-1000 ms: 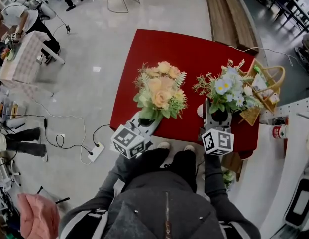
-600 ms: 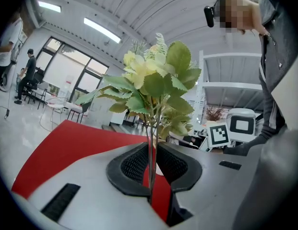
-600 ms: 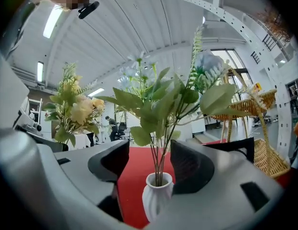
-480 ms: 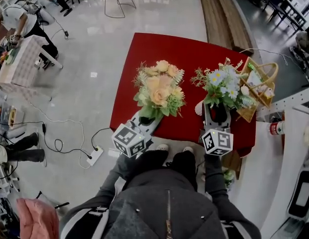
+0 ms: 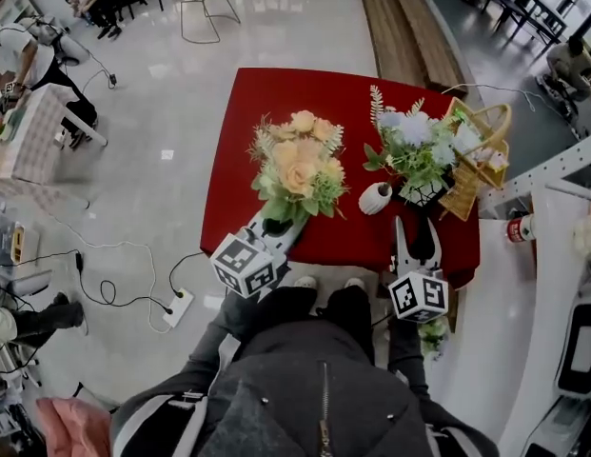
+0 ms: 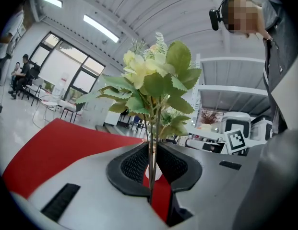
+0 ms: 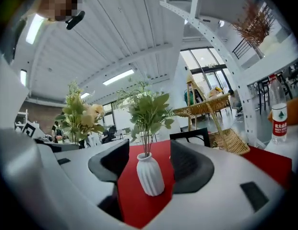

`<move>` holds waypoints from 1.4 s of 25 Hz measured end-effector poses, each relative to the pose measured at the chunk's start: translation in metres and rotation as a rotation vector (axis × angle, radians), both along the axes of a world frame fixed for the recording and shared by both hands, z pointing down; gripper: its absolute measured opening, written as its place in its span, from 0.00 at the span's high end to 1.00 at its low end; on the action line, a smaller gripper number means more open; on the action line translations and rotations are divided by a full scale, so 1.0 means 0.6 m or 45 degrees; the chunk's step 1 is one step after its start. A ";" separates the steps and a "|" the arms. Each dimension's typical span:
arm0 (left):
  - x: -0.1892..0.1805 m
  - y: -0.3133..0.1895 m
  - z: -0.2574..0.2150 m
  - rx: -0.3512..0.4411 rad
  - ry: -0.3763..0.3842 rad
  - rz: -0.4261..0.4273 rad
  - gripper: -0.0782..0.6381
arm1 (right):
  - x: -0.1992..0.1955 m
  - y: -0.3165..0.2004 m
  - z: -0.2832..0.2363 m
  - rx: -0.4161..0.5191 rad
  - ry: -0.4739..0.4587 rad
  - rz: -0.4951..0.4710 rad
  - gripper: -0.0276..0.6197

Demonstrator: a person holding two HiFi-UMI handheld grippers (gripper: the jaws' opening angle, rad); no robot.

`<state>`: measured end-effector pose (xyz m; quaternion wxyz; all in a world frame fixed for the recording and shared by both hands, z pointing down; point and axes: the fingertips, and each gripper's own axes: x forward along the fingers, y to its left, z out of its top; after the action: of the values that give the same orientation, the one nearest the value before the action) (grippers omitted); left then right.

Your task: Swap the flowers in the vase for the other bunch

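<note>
Head view suggests the swap is nearly done: the blue-and-white bunch (image 5: 419,146) stands in the white vase (image 5: 375,198) just ahead of the right hand-held gripper (image 5: 416,225), whose jaws have just opened empty, while the left hand-held gripper (image 5: 274,227) clamps the peach bunch (image 5: 297,165), not yet set down.

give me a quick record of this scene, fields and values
table: red
left gripper: shut on the peach bunch stems, bunch upright at table's near edge
right gripper: jaws just opened wide, nothing between them
vase: white, upright, ahead of right gripper
blue bunch: upright between vase and basket, free of both grippers; in vase or not unclear
</note>
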<state>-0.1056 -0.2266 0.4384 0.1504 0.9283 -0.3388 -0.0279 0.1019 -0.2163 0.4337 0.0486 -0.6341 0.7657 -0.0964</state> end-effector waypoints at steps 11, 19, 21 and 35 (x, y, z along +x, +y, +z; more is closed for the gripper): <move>0.021 0.012 -0.007 -0.012 0.019 0.046 0.81 | -0.092 0.085 -0.085 0.016 -0.283 -0.216 0.73; 0.002 0.020 -0.024 -0.016 0.033 0.057 0.81 | -0.131 0.107 -0.091 -0.084 -0.232 -0.135 0.94; 0.003 0.017 -0.021 -0.018 0.032 0.052 0.81 | -0.125 0.104 -0.088 -0.088 -0.232 -0.128 0.94; 0.019 0.014 -0.016 -0.020 0.052 0.045 0.81 | -0.137 0.075 -0.085 -0.074 -0.224 -0.225 0.94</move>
<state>-0.0941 -0.2180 0.4288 0.1653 0.9322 -0.3192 -0.0416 0.0197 -0.1715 0.3828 0.0887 -0.5542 0.8083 -0.1777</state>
